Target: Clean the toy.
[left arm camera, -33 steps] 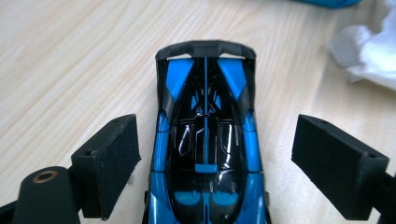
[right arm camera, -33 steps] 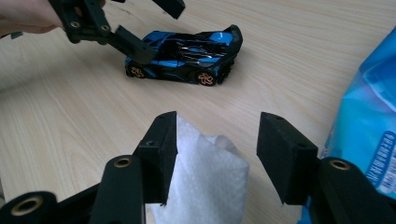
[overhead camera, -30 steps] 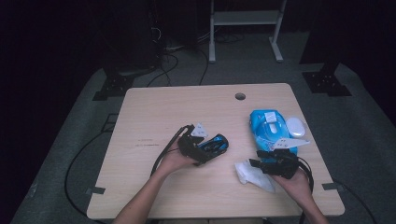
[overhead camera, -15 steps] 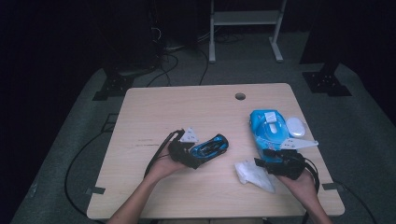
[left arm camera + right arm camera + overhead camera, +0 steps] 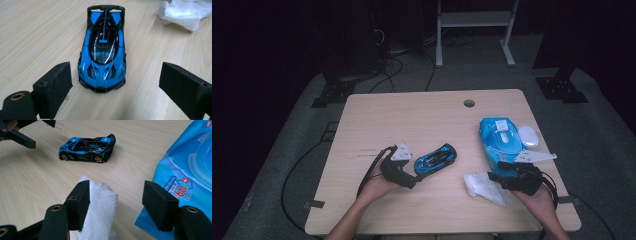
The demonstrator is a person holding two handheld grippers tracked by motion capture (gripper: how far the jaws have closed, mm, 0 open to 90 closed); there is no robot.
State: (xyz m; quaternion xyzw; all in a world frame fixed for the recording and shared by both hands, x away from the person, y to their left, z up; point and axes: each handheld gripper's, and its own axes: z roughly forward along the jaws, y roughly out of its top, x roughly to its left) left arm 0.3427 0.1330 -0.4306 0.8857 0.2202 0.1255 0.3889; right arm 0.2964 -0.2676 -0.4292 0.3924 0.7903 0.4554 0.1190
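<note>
A: From the high view, what do you count?

B: One desk (image 5: 432, 115); on it one blue toy car (image 5: 435, 158), one white wipe (image 5: 483, 186), one blue wipes pack (image 5: 499, 140) and one white oval lid (image 5: 528, 135) just beside the pack; one round hole (image 5: 469, 103) near the far edge; two sets of tongs, left tongs (image 5: 412, 181) and right tongs (image 5: 493, 176).

A: And the room around them?

B: The far half of the desk is bare wood; the car sits near the middle, well in from every edge; the pack and lid lie close to the right edge; the wipe lies between the car and the right tongs, towards the near edge.

A: The left gripper view?

B: The left tongs (image 5: 115, 87) stand wide apart, holding nothing; the one car (image 5: 103, 47) lies on the desk (image 5: 37, 32) just ahead of them, one end pointing between the pads, touching neither; open wood on both flanks; the wipe (image 5: 187, 12) at the upper right.

A: The right gripper view?

B: The right tongs (image 5: 116, 202) are also apart, clamped on nothing; the wipe (image 5: 101, 212) lies under them, against the left pad; the pack (image 5: 185, 167) by the right pad; the car (image 5: 87, 146) farther off, side-on, bare desk (image 5: 37, 177) between; the left tongs (image 5: 23, 131) at the upper left.
</note>
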